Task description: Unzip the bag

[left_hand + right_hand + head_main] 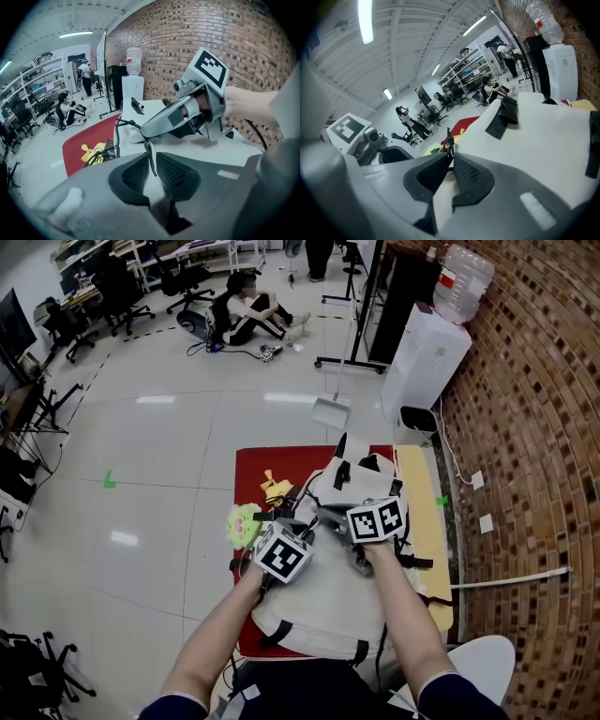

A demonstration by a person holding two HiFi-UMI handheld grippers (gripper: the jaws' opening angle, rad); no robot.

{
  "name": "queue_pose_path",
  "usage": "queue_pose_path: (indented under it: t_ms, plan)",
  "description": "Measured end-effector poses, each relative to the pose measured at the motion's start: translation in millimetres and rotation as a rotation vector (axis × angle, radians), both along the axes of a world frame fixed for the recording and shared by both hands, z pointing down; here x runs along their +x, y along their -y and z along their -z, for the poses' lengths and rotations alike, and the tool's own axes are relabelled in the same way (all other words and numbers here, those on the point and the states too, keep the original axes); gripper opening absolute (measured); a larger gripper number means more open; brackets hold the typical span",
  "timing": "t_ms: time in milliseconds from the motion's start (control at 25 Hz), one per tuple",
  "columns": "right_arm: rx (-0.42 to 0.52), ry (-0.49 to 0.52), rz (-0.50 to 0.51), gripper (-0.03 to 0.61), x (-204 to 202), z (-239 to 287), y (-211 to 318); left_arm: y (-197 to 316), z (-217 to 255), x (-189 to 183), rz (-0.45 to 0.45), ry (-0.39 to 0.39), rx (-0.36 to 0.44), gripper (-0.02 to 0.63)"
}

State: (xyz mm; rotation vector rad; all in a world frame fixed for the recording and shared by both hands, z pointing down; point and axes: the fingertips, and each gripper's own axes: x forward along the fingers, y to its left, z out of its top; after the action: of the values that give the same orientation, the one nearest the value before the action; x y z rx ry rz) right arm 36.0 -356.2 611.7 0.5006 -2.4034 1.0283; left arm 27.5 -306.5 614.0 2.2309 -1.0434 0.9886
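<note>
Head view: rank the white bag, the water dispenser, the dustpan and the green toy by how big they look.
1. white bag, largest, but nearest the camera
2. water dispenser
3. dustpan and green toy look about alike; unranked

One bag (328,620), two tools (152,174) (451,174) — one red mat (258,474).

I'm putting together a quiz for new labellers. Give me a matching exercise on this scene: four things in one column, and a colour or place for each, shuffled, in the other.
Things:
1 bag
2 mat
3 toy
4 water cooler

Descriptions:
A red
B against the brick wall
C white, lying on the mat
D yellow, beside the bag

Pairs: 1-C; 2-A; 3-D; 4-B
</note>
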Motion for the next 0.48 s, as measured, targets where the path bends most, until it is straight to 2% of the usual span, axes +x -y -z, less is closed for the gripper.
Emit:
queue_pose_path:
  t_ms: [280, 480]
  plan:
    - [0.054, -0.035, -0.006, 0.044, 3, -1, 6, -2, 0, 2, -0.015, -0.007, -0.002, 0.052]
    - [0.031, -0.062, -0.080, 0.040, 19, -5, 15, -5, 2, 1, -0.017, -0.029, 0.000, 0.048]
